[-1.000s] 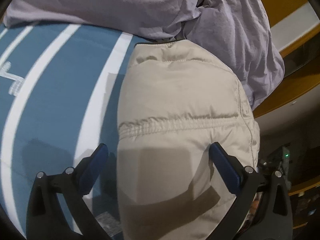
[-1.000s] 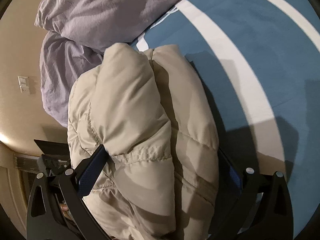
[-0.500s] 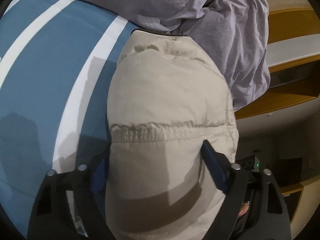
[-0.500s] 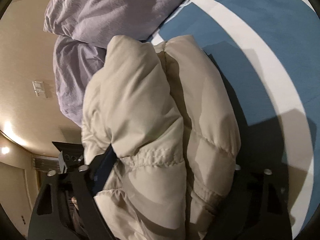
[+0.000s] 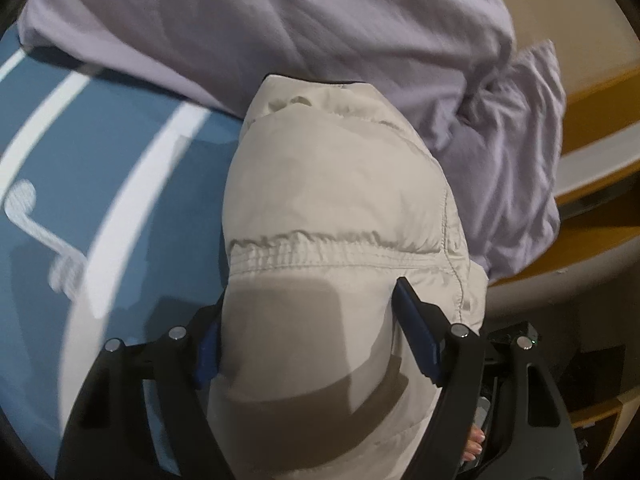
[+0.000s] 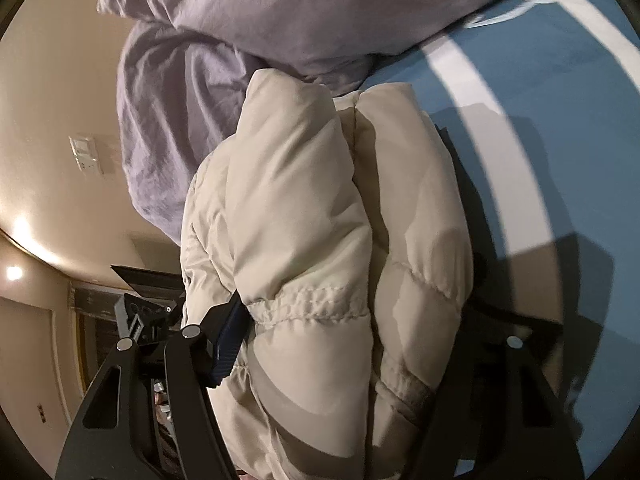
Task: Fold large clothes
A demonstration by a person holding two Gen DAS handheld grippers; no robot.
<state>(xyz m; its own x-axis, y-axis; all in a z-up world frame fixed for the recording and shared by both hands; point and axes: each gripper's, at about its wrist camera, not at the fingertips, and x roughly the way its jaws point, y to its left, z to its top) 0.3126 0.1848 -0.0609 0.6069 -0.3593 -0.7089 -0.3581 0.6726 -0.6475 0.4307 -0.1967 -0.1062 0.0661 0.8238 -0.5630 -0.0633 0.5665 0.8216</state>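
Note:
A folded beige puffer jacket (image 5: 340, 184) runs lengthwise between the fingers of my left gripper (image 5: 312, 320). Both blue pads press into its sides while the jaws are closing. The same bundle (image 6: 300, 184) fills the right wrist view, doubled into two thick rolls. My right gripper (image 6: 356, 304) is closing on it too: the left pad (image 6: 228, 340) digs in below the gathered seam, and the right pad is hidden behind the padding. The jacket's far end reaches the lilac bedding (image 5: 280, 20).
A blue bedspread with white stripes (image 5: 120, 160) lies under and beside the jacket (image 6: 540, 120). Crumpled lilac pillows and duvet (image 6: 280, 8) are heaped at the head. A wooden shelf (image 5: 592, 240) and a wall switch (image 6: 86, 154) lie beyond the bed's edge. A person's toes (image 5: 476, 444) show below.
Both pairs of fingers have narrowed from wide open onto the jacket's sides. The bundle has travelled with them toward the lilac bedding, and its far end now overlaps it.

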